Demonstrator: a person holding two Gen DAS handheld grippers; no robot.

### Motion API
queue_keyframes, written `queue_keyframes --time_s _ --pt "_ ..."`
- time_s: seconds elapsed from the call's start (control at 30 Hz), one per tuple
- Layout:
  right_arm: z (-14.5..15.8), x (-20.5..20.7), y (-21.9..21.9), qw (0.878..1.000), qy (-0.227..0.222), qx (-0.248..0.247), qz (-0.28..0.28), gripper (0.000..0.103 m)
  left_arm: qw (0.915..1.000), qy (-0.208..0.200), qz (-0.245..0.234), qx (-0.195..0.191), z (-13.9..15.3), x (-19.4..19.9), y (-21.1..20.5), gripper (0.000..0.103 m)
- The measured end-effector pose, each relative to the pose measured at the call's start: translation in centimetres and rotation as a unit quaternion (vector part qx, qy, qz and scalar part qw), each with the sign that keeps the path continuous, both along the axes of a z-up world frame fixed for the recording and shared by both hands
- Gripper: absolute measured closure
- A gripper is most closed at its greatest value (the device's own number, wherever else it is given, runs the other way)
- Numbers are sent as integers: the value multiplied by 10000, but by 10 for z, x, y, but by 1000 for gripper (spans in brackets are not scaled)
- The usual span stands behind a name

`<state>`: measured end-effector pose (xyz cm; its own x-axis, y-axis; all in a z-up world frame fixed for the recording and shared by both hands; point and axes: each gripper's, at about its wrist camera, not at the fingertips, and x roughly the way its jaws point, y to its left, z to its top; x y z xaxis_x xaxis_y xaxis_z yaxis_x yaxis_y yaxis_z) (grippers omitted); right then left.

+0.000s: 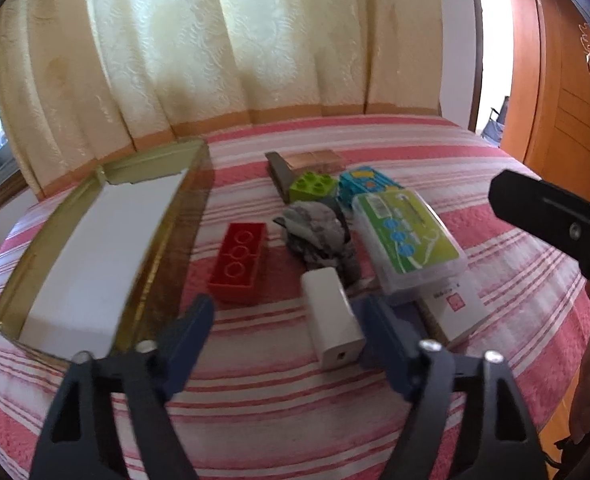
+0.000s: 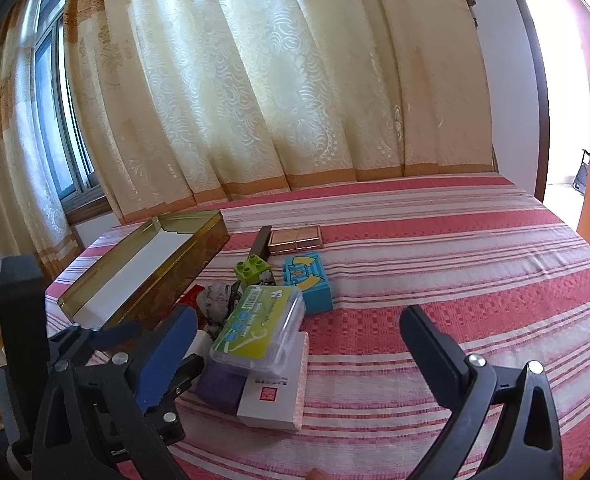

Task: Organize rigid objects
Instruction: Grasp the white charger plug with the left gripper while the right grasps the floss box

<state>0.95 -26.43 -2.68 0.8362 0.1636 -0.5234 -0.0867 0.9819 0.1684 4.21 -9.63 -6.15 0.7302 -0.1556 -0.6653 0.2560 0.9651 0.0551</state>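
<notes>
A pile of objects lies on the striped bed: a red brick [image 1: 238,262], a white charger [image 1: 333,316], a clear case with a green label [image 1: 409,236] [image 2: 261,328], a white box [image 1: 455,308] [image 2: 275,394] under the case, a green brick [image 1: 312,186] [image 2: 253,268], a blue block [image 1: 365,184] [image 2: 307,286] and a crumpled grey cloth [image 1: 319,232]. An open gold tin [image 1: 95,248] [image 2: 147,268] stands to the left. My left gripper [image 1: 291,332] is open, its fingers either side of the charger. My right gripper [image 2: 299,344] is open and empty over the case and box.
A rose-gold flat case [image 2: 295,238] and a dark bar [image 2: 261,242] lie behind the pile. Curtains hang behind the bed. A wooden door [image 1: 567,80] is at the right. The right gripper shows in the left wrist view [image 1: 551,216].
</notes>
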Motion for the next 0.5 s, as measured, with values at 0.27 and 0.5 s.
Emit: queue_keyframes --time_s 0.27,0.5 --pt "-5 6 5 9999 61 -23 103 1 9989 170 -391 -202 -2 4 -6 83" --pt "-9 18 19 9994 152 -263 141 1 9992 -139 -239 -304 4 -1 8 83"
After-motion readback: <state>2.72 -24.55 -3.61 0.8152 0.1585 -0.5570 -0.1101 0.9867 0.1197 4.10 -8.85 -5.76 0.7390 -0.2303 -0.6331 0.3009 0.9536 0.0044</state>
